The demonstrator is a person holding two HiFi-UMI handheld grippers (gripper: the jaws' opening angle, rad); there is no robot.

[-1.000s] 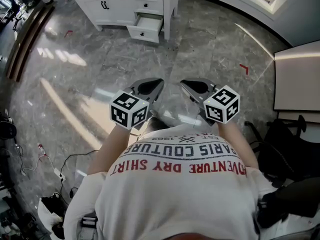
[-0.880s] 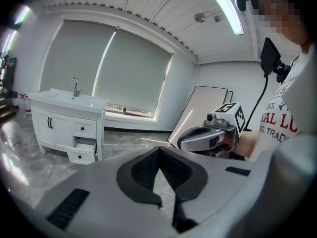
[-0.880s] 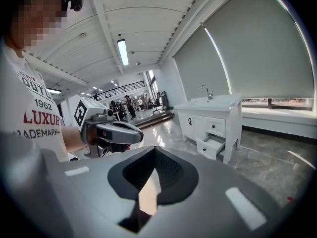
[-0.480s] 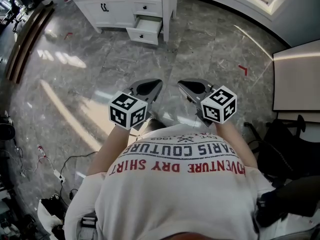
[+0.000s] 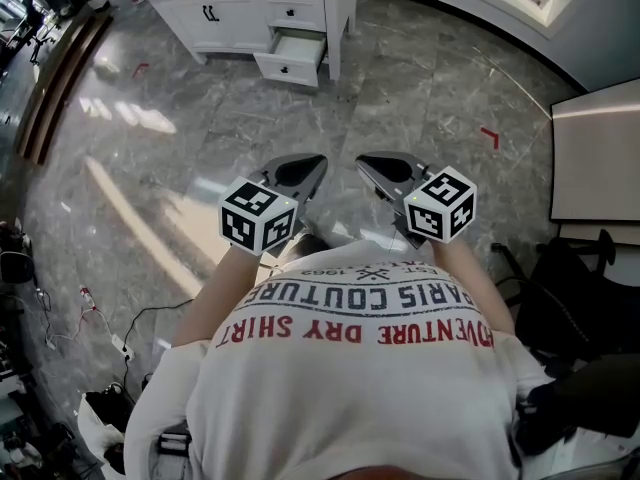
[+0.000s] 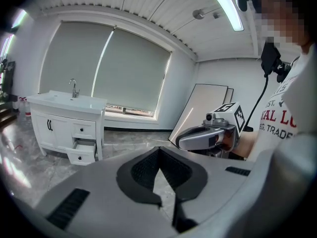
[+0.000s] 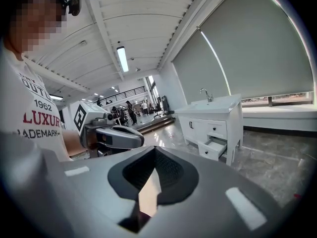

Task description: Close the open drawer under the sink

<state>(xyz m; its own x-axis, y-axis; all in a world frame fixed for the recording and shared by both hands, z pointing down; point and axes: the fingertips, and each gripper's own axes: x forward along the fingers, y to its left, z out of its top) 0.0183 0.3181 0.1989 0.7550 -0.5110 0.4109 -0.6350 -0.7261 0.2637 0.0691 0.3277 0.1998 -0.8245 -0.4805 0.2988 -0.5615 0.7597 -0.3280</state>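
Glossy grey floor (image 5: 200,118), likely marble, shaded window (image 6: 133,73)

White drawer (image 5: 292,58), dark knob (image 5: 286,68), pulled out, lower right of the white sink cabinet (image 5: 240,13), upright

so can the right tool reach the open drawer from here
Probably not: the right tool is held by the person's chest, and the open drawer is well across the floor. The way over looks free.
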